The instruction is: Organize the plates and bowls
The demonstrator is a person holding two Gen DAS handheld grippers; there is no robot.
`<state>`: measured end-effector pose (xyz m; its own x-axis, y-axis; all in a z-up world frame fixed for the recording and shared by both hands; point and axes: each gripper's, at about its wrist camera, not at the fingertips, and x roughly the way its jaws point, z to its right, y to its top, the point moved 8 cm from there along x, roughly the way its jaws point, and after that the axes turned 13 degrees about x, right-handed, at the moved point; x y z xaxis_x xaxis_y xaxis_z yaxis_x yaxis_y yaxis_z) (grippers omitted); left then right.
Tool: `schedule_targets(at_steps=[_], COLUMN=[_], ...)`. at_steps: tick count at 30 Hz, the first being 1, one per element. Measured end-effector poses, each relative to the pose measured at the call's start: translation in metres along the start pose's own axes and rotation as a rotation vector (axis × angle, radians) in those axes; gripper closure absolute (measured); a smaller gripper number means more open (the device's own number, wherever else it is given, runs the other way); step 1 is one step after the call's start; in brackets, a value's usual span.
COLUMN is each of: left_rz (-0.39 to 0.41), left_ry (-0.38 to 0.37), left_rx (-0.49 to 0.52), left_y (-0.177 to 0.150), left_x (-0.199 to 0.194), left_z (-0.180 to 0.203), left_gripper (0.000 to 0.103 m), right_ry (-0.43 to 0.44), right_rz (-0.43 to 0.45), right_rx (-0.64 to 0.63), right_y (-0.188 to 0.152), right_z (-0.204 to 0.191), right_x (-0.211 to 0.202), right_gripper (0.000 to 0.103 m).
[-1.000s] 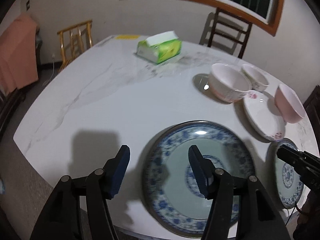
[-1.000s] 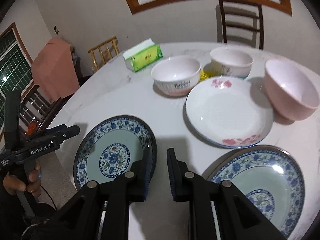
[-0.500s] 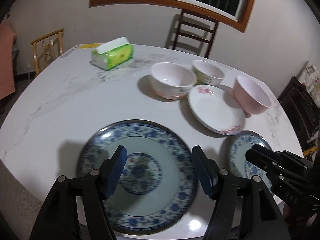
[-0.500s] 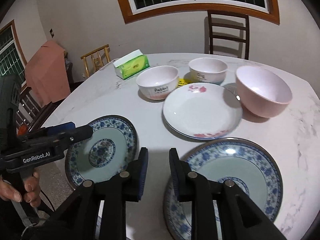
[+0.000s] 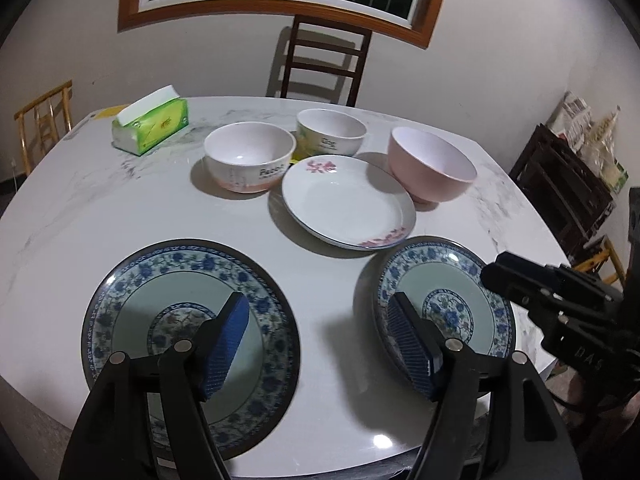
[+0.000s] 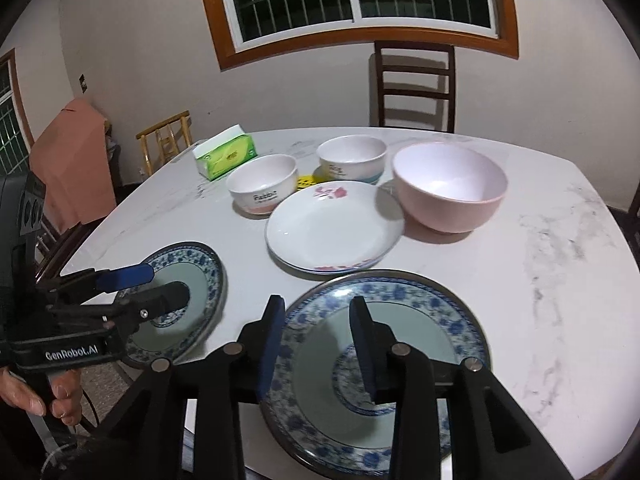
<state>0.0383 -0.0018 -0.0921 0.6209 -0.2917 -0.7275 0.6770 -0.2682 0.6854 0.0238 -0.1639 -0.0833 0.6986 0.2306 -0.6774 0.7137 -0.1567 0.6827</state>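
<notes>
Grippers changed since earlier frame: right gripper (image 6: 316,324) was nearly shut, now opening, empty, over glossy round blue-patterned right plate (image 6: 460,312). Left gripper (image 5: 316,322) opening wider, empty, left plate (image 5: 132,280) under left finger. Beyond fingers: white floral plate (image 5: 344,204), three smooth bowls (image 5: 248,156) on marble table (image 5: 100,208).

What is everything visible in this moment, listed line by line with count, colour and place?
blue floral plates: two, blue and white, near table edge
white plate: one, pink flowers, centre
white bowls: two, behind the white plate
pink bowl: one, right of the white plate
tissue pack: one, green and white, far left of table
table: one, white marble
dark chair: one, behind table
yellow chair: one, left by wall
left gripper: black, blue pads, opening, empty
right gripper: black, blue pads, opening, empty
hand: one, holding the left gripper's handle
</notes>
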Motion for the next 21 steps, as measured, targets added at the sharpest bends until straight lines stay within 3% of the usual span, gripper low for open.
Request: schedule_targets(at_steps=[12, 21], left_rz=[0.043, 0.029], left_ry=[-0.001, -0.083], left_rx=[0.075, 0.063], left_y=[0.001, -0.008], left_x=[0.008, 0.023], left_z=[0.043, 0.063], left_gripper=[0.033, 0.032], right_ry=[-0.07, -0.075], right_rz=[0.045, 0.02], right_rx=[0.03, 0.087], right_y=[0.002, -0.005], right_z=[0.048, 0.087], right_x=[-0.019, -0.02], right_gripper=[0.069, 0.069])
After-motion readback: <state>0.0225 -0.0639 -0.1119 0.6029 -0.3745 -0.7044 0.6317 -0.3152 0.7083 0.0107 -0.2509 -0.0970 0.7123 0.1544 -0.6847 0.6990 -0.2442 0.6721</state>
